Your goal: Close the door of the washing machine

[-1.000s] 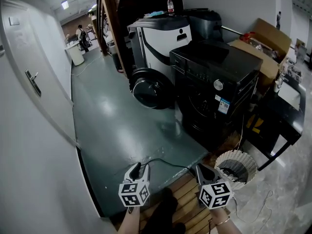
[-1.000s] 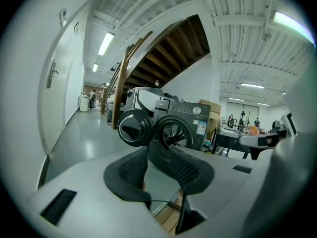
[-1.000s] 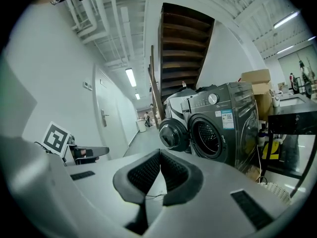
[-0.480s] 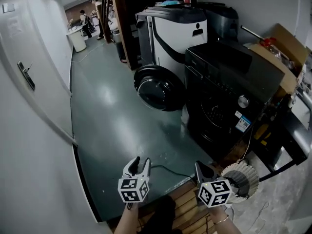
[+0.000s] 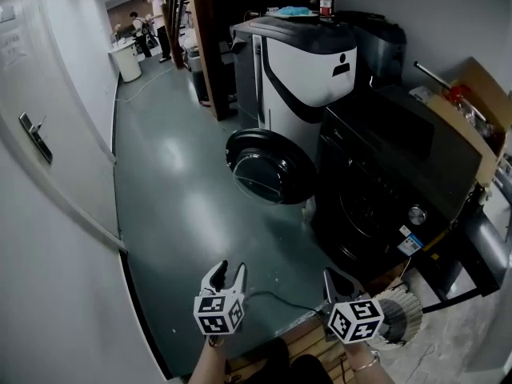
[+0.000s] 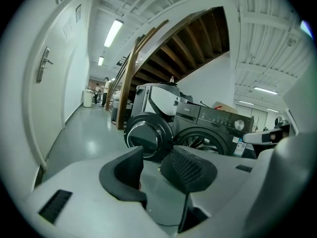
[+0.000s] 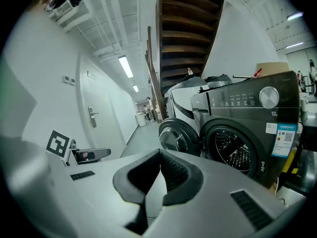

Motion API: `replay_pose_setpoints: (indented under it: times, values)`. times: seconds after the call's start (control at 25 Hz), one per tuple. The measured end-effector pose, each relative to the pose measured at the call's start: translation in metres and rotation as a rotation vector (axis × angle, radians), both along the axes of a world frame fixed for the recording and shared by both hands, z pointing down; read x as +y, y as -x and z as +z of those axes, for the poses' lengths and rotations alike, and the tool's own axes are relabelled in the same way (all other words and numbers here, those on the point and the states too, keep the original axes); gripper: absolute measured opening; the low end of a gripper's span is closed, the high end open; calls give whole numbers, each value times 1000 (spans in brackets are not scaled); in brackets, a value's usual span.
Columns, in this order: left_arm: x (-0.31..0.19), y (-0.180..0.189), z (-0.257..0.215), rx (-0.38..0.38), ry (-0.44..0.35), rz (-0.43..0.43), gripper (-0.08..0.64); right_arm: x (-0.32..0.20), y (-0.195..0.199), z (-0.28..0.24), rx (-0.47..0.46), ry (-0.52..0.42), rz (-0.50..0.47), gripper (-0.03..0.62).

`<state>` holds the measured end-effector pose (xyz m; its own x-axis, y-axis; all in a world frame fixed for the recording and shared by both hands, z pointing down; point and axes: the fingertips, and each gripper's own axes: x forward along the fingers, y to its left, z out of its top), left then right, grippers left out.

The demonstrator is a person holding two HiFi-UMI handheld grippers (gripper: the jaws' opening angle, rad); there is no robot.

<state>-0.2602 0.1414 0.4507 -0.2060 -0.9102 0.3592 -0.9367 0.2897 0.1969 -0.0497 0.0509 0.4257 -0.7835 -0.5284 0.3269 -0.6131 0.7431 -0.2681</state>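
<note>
A black washing machine (image 5: 384,182) stands at the right, its round door (image 5: 268,166) swung open over the green floor. In the left gripper view the door (image 6: 146,138) and the machine's front (image 6: 213,128) lie ahead; in the right gripper view the door (image 7: 178,135) hangs left of the open drum (image 7: 233,152). My left gripper (image 5: 226,272) is low in the head view, well short of the door; its jaws are opening with nothing between them (image 6: 157,162). My right gripper (image 5: 336,282) is beside it, shut and empty (image 7: 159,170).
A white-and-black machine (image 5: 308,54) with a bottle (image 5: 326,0) on top stands behind the washer. A wooden stair post (image 5: 212,46) rises further back. A white wall with a door handle (image 5: 32,138) runs along the left. A wicker basket (image 5: 400,314), a floor cable (image 5: 272,298) and wooden slats (image 5: 312,350) lie near me.
Both grippers and the head have travelled forward along the corridor, so the washer and its open door now look nearer. The left gripper's jaws have spread apart.
</note>
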Motion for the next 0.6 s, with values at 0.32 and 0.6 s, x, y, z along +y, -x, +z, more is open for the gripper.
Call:
replay_pose_setpoints:
  times: [0.32, 0.6]
  values:
    - [-51, 34, -23, -15, 20, 24, 196, -56, 29, -24, 5, 6, 24, 8]
    - [-126, 60, -26, -49, 30, 68, 199, -121, 65, -24, -3, 2, 5, 8]
